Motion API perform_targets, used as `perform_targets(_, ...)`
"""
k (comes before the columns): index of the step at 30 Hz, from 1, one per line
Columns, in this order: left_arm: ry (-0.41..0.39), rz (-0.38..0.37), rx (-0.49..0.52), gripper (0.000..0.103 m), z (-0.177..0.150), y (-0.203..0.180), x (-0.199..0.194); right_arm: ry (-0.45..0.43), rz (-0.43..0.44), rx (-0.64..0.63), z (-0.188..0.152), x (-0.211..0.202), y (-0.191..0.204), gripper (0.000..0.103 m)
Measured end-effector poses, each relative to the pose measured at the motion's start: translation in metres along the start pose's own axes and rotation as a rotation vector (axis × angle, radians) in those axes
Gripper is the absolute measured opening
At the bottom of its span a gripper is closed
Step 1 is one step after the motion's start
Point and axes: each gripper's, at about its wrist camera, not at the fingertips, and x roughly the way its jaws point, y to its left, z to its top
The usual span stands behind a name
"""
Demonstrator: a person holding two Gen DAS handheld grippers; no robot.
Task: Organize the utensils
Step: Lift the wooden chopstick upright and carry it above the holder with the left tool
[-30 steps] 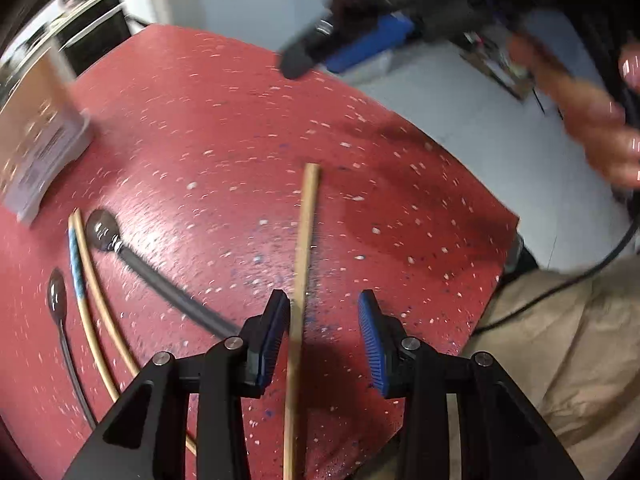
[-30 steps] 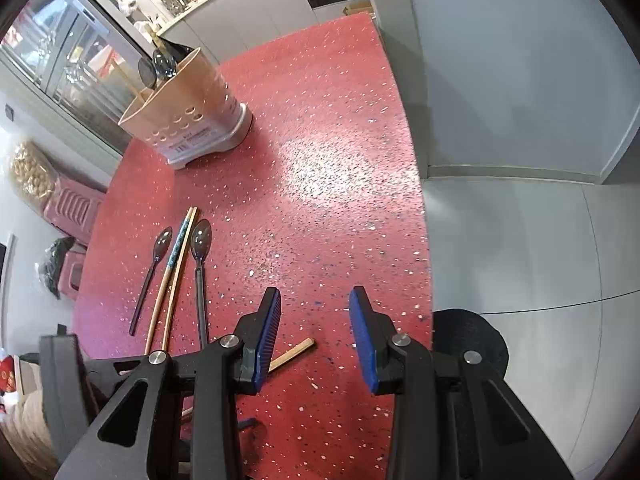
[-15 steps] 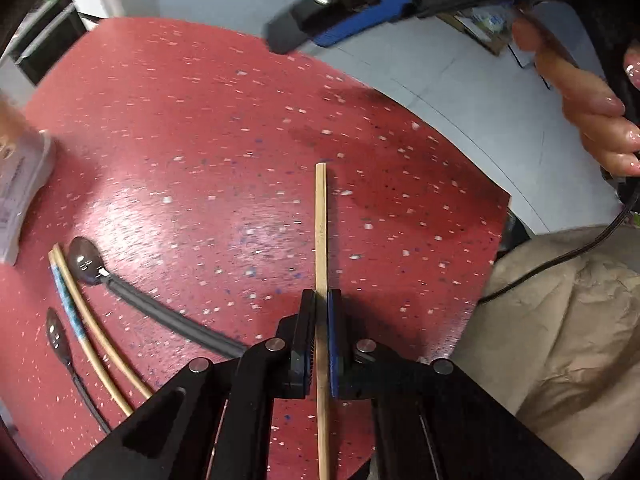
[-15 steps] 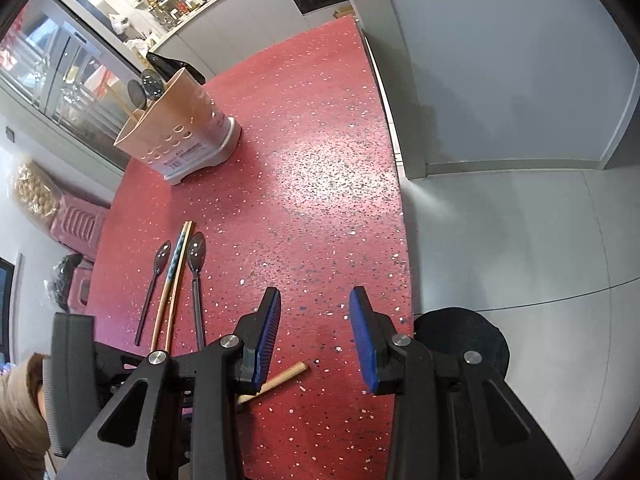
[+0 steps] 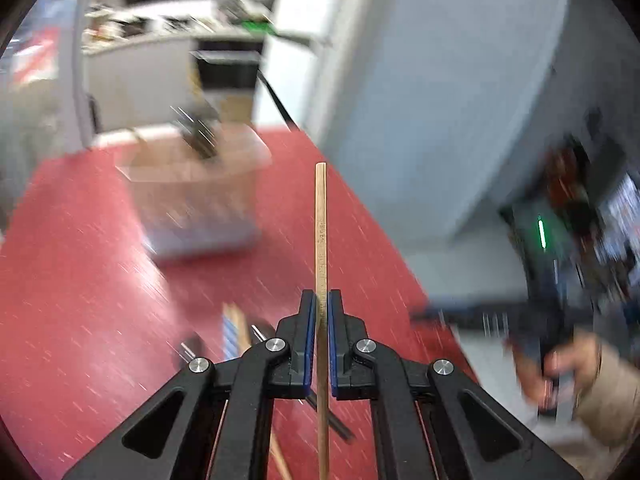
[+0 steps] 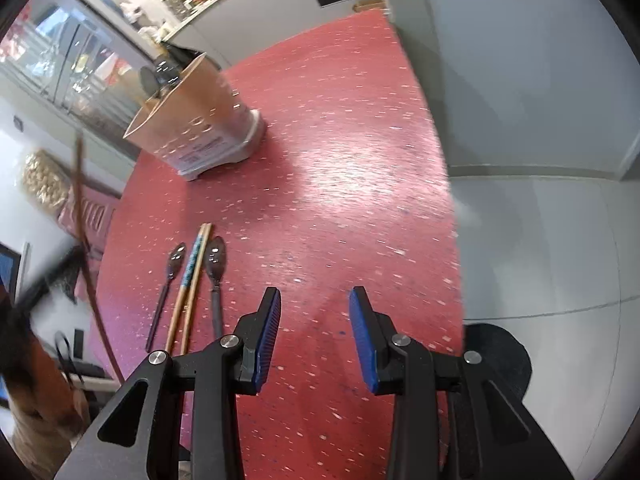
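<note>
Closest in, the left gripper [image 5: 319, 312] has its blue pads clamped on a bare wooden chopstick [image 5: 320, 236], which juts straight ahead, lifted clear of the red speckled table [image 5: 80, 280]. Beyond its tip stands the tan utensil holder [image 5: 192, 196], blurred. The right gripper [image 6: 315, 312] hangs over the same table, jaws parted with nothing between them. Nearer than the holder, to that gripper's left, lie a pair of patterned chopsticks [image 6: 191, 276] between a small spoon [image 6: 170, 276] and a large spoon [image 6: 214, 268]. The holder itself has dark utensils poking from its top.
</note>
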Motion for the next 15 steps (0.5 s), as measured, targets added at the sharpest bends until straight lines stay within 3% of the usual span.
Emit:
perform_targets(4, -0.151, 0.072, -0.105, 0.032, 0.054, 0.052, -0.021, 0.028, 0.016, -0.037, 0.006, 0.012, 0.017, 0.039)
perform_targets(9, -0.305, 0.15, -0.16, 0.032, 0.105, 0.085, -0.03, 0.057, 0.045, -0.071, 0.017, 0.026, 0.038, 0.039)
perform_targets(15, -0.424, 0.205, -0.172, 0.032, 0.147, 0.122, -0.003, 0.067, 0.067, -0.086, 0.034, 0.034, 0.055, 0.039)
